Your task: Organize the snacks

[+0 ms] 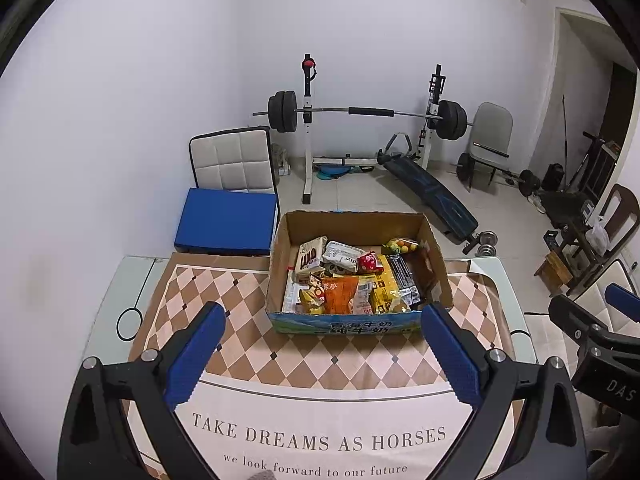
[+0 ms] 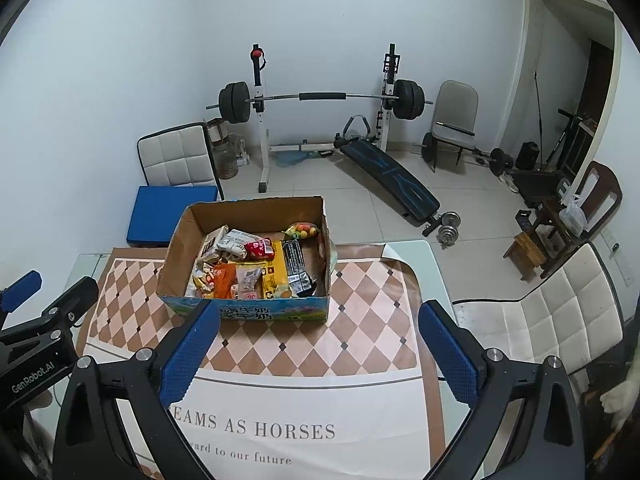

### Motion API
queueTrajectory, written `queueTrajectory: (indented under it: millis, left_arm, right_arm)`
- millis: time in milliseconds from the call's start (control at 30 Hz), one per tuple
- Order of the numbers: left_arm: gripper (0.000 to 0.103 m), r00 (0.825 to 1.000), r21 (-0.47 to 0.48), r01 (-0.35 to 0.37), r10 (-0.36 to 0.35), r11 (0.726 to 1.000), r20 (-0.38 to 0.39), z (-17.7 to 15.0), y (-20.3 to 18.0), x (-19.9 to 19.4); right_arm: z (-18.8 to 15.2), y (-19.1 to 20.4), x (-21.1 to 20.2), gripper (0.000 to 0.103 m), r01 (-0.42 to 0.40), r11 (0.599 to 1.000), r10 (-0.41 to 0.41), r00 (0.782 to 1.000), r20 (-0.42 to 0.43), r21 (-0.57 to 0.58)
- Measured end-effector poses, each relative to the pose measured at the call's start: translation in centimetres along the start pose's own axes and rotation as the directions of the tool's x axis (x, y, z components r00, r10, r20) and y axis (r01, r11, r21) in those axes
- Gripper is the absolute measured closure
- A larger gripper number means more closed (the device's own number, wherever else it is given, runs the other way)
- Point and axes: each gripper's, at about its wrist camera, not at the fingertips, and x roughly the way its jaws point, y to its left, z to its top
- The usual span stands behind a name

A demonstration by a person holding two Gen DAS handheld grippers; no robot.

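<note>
The cardboard box point(image 1: 352, 322) of snacks point(image 1: 340, 280) sits on the tablecloth point(image 1: 240, 360) at twelve o'clock from the left gripper point(image 1: 322, 316). Both it and the right gripper point(image 2: 320, 314) hover spread wide, grasping nothing.

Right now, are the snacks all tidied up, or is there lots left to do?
Lots left. The snacks lie jumbled in the cardboard box, none sorted out onto the tablecloth. Nothing is in hand: the left tongs and right tongs are open and empty, short of the box.
</note>
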Motion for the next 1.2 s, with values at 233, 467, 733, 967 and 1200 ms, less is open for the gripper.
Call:
queueTrajectory:
  millis: [233, 467, 733, 967, 1200]
  left_arm:
    - [0.003, 1.000, 0.000, -0.002, 0.002, 1.000, -0.002, 0.0, 0.0, 0.2]
    - [0.003, 1.000, 0.000, 0.000, 0.000, 1.000, -0.004, 0.1, 0.1, 0.2]
    - [0.003, 1.000, -0.013, 0.007, -0.007, 1.000, -0.010, 0.0, 0.4, 0.9]
    - [0.003, 1.000, -0.012, 0.001, -0.001, 1.000, -0.011, 0.0, 0.5, 1.3]
    - [0.003, 1.000, -0.013, 0.005, -0.005, 1.000, -0.009, -0.1, 0.5, 1.4]
  right_arm:
    - [0.1, 0.0, 0.2, 0.001, 0.001, 1.000, -0.001, 1.000, -0.001, 0.002]
    - [0.2, -0.1, 0.8, 0.001, -0.009, 1.000, 0.009, 1.000, -0.002, 0.007]
    - [0.2, 0.0, 1.2, 0.001, -0.007, 1.000, 0.007, 1.000, -0.002, 0.005]
    - [0.3, 0.0, 1.2, 0.000, -0.009, 1.000, 0.009, 1.000, 0.002, 0.004]
    - [0.4, 0.0, 1.4, 0.000, -0.011, 1.000, 0.011, 1.000, 0.002, 0.001]
